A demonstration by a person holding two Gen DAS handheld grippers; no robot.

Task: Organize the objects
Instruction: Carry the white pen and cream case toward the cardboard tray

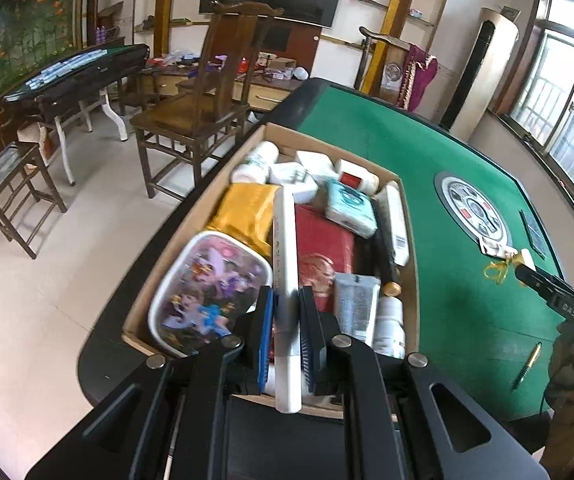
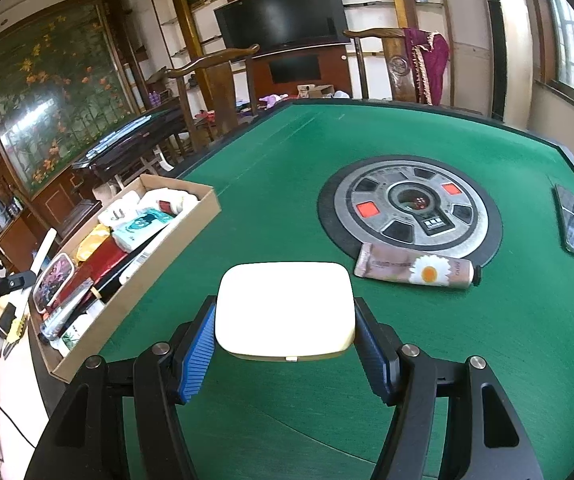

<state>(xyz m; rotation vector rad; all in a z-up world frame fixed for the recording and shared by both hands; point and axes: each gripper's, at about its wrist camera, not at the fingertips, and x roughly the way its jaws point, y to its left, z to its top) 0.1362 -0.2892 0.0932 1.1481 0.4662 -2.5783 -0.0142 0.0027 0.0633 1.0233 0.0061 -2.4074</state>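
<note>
green felt mahjong table (image 2: 367, 140): left gripper (image 1: 285, 320) pinches a slim white box (image 1: 285, 264) over the crowded cardboard tray (image 1: 411, 240); right gripper (image 2: 285, 344) clasps a white case (image 2: 285, 308). next, probably lower and release.

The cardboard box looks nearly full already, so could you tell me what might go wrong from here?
1. The left gripper grips a long white rectangular stick over the crammed brown cardboard box; released there, it may perch on the red packet rather than settle.
2. The right gripper holds a wide white rounded case; little bare room shows in the box, so it could sit proud or slide out.
</note>
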